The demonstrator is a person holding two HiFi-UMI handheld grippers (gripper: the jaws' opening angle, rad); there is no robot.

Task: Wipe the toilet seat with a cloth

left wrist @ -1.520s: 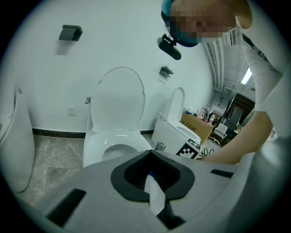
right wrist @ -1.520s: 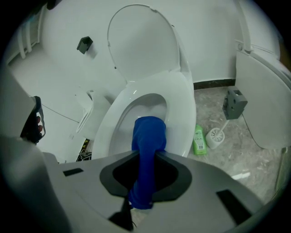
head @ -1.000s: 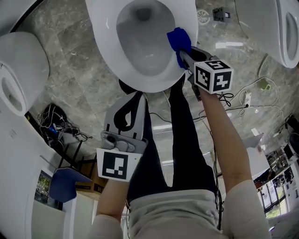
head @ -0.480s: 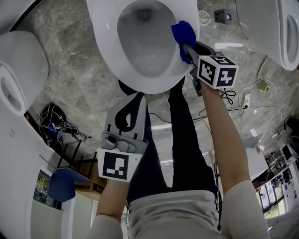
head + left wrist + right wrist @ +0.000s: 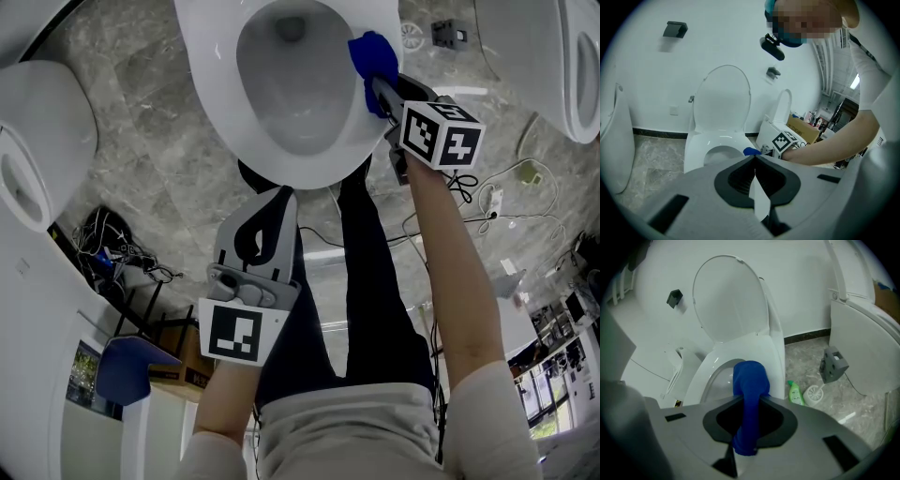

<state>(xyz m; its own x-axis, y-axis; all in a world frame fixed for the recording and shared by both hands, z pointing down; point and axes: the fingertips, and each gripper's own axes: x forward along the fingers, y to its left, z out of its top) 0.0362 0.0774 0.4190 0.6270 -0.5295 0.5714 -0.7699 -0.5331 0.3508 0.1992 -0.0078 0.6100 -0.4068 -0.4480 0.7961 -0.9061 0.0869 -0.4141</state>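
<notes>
Got the blue cloth point(image 5: 750, 380) pinched tight in the right gripper point(image 5: 749, 398) fingers, bunched on the toilet seat's point(image 5: 214, 94) right rim, rim running straight ahead, with the left gripper point(image 5: 753, 159) closed, empty, well back

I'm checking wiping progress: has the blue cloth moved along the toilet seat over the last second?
Yes. The blue cloth, clamped in the right tool, has slid up-frame along the toilet seat rim, toward its hinge end.
</notes>
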